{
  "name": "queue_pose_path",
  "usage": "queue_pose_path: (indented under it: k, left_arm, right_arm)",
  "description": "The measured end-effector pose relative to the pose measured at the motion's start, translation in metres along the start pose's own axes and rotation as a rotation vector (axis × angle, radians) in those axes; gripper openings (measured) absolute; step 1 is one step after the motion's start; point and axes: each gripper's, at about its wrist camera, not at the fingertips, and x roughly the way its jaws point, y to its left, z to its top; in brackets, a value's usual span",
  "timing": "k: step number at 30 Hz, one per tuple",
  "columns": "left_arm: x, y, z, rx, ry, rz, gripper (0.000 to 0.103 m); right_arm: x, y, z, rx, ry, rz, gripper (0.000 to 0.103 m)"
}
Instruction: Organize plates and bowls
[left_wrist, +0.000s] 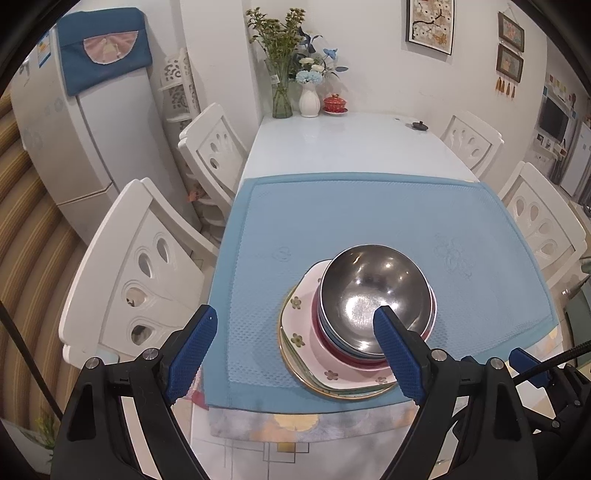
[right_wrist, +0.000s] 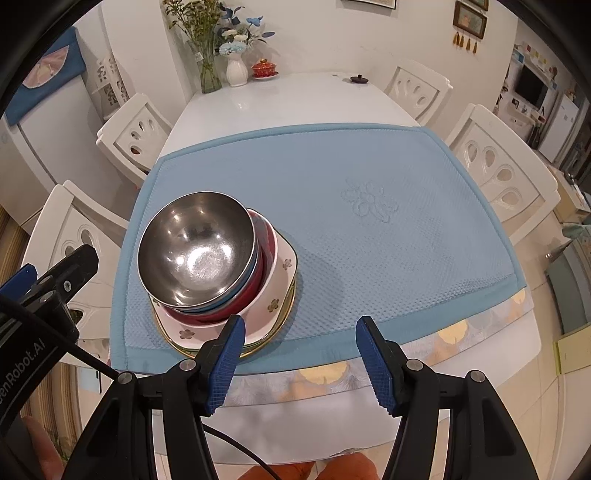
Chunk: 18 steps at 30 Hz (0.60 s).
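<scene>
And there was the stack, parked near the front edge of the blue mat (left_wrist: 369, 221) on the worktop (left_wrist: 351, 144): a steel bowl (left_wrist: 373, 291) on top, nested in a blue bowl (right_wrist: 255, 266), that in a red bowl (right_wrist: 240, 302), all sitting on a pink flowered plate (left_wrist: 310, 332) with what looked like a gold-rimmed plate (right_wrist: 286, 306) beneath.

Left gripper (left_wrist: 295, 354) hung over the stack's left side with its jaws spread wide, gripping nothing; its right finger overlapped the steel bowl in the left wrist view, though contact could not be judged. Right gripper (right_wrist: 299, 350) hovered just right of the pile, jaws likewise parted and empty.

Handling, by my read: the steel bowl should be light, stiff and slick, its polished wall apt to slide between the pads, so the rim was the place to pinch, one finger inside and one outside. The glossy bowls under it looked like ceramic, heavier and chip-prone, and nested tight enough that lifting one might drag its neighbour. The plates would want an edge grip and a gentle hand; the mat's weave should give some hold.

Writing? Only a partial mark on the left gripper's body in the right wrist view, reading "enRobot.AI". Nothing legible on the crockery.
</scene>
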Motion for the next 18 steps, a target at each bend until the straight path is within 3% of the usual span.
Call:
queue_pose_path:
  k: [18]
  left_arm:
    - [0.0078, 0.0023, 0.0019, 0.016, 0.003, 0.020, 0.086]
  right_arm:
    - [0.0077, 0.0088, 0.0009, 0.003, 0.018, -0.001, 0.060]
